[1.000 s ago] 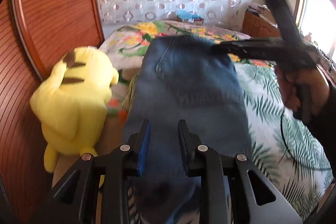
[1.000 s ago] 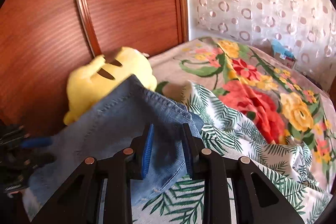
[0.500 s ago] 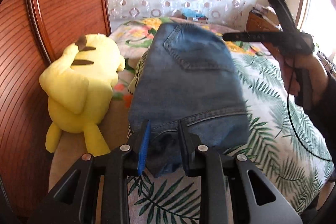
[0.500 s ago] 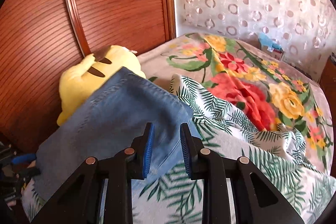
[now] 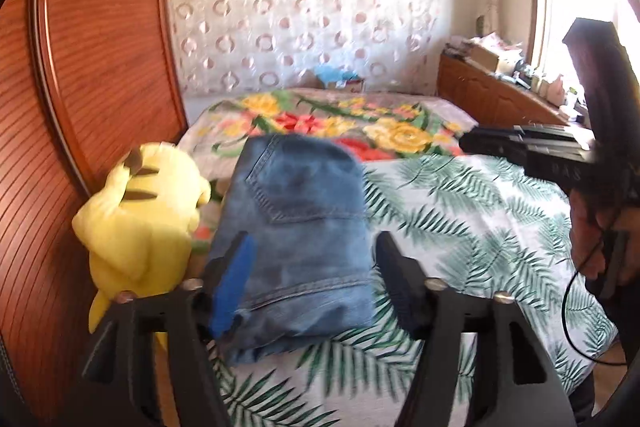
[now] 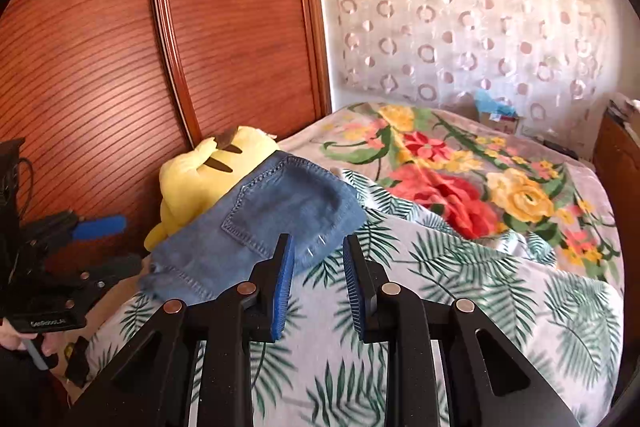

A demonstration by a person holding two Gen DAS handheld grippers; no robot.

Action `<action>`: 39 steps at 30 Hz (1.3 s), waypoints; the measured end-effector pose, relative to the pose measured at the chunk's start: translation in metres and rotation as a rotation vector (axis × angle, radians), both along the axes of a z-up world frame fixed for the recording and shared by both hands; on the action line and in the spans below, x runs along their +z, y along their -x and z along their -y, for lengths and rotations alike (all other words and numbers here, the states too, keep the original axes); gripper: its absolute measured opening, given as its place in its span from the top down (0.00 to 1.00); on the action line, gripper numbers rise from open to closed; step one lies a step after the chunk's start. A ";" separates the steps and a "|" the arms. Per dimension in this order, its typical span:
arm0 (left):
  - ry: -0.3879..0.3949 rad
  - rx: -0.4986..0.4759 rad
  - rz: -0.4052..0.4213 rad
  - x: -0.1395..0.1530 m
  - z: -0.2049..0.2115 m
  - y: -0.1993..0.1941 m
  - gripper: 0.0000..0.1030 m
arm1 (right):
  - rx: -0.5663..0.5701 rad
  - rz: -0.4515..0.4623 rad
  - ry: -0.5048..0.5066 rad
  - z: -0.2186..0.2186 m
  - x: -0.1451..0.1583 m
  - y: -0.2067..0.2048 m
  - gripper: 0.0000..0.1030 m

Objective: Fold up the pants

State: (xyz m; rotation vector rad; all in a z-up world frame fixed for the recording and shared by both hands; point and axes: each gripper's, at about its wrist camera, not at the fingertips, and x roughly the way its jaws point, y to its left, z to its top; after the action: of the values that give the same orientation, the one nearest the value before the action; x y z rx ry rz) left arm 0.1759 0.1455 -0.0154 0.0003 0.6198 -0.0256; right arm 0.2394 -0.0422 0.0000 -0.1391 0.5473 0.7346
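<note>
Left gripper (image 5: pixel 312 279) spread wide, right gripper (image 6: pixel 318 283) parted, both empty; folded pants (image 5: pixel 294 227) lying released beside plush toy (image 5: pixel 142 215), fold apparently complete.

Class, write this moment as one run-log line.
jeans: folded on bed | left gripper: open, empty | right gripper: open, empty | plush: beside jeans

Folded jeans (image 6: pixel 256 223) hiding lower body of yellow plush toy (image 6: pixel 200 183) in right wrist view. Left tongs (image 5: pixel 312 279) blocking near hem of jeans (image 5: pixel 296 239). Right tongs (image 5: pixel 472 143) blurring, tips indistinct. Clutter on wooden cabinet (image 5: pixel 492 95) too small to identify.
</note>
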 end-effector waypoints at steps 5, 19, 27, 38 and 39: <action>0.003 -0.036 0.036 0.014 0.022 0.006 0.22 | -0.037 0.032 -0.023 0.030 0.006 0.034 0.75; -0.022 -0.075 0.136 0.048 0.076 0.029 0.06 | -0.170 0.120 -0.062 0.077 0.023 0.113 0.56; 0.000 -0.071 0.144 0.053 0.103 0.042 0.06 | -0.284 0.172 -0.080 0.089 0.030 0.151 0.41; 0.002 -0.063 0.177 0.057 0.127 0.061 0.06 | -0.463 0.202 -0.075 0.080 0.030 0.185 0.41; -0.002 -0.060 0.178 0.056 0.126 0.061 0.06 | -0.464 0.202 -0.076 0.077 0.030 0.186 0.41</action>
State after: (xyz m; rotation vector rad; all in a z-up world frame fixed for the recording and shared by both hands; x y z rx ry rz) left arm 0.1153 0.0191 0.0410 0.0227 0.4417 -0.0820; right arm 0.0534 -0.1188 0.0296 -0.0123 0.3389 0.2831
